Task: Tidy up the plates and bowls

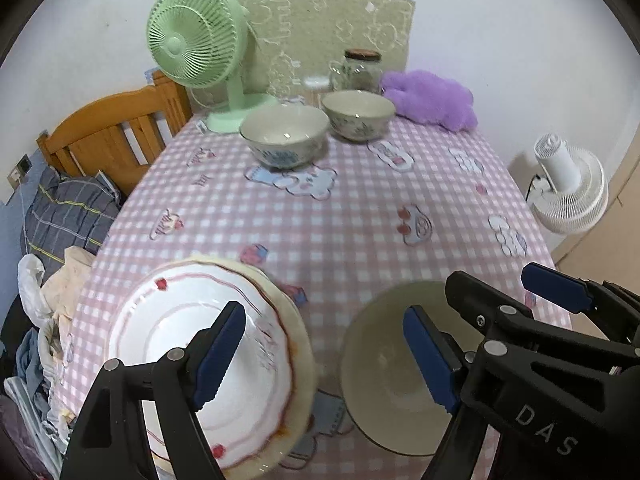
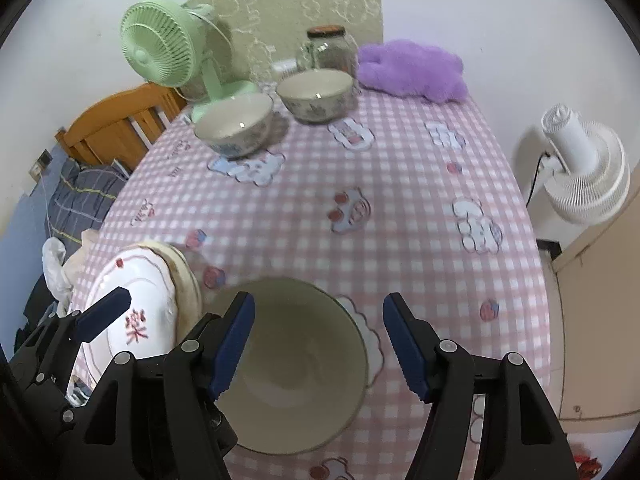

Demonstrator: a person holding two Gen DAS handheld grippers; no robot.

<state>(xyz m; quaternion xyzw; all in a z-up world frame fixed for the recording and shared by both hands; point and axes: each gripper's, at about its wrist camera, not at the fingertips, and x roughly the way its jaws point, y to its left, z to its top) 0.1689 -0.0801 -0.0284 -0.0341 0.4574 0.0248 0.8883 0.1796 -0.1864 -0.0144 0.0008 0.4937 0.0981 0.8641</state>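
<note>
A white plate with red trim point(image 1: 192, 332) lies on a cream plate point(image 1: 298, 344) at the table's near left; it also shows in the right wrist view point(image 2: 140, 304). A cream bowl point(image 1: 384, 364) point(image 2: 296, 364) sits at the near middle. Two floral bowls point(image 1: 285, 134) point(image 1: 359, 114) stand at the far side, also in the right wrist view point(image 2: 234, 124) point(image 2: 316, 94). My left gripper point(image 1: 324, 356) is open above the gap between plates and bowl. My right gripper point(image 2: 318, 348) is open, its jaws straddling the cream bowl's right rim; it shows in the left wrist view point(image 1: 488, 312).
A green fan point(image 1: 200, 48), a glass jar point(image 1: 360, 70) and a purple plush point(image 1: 432, 100) stand at the table's back. A wooden bed frame point(image 1: 112, 132) and bedding lie left. A white fan point(image 2: 584, 164) stands right, off the table point(image 1: 360, 216).
</note>
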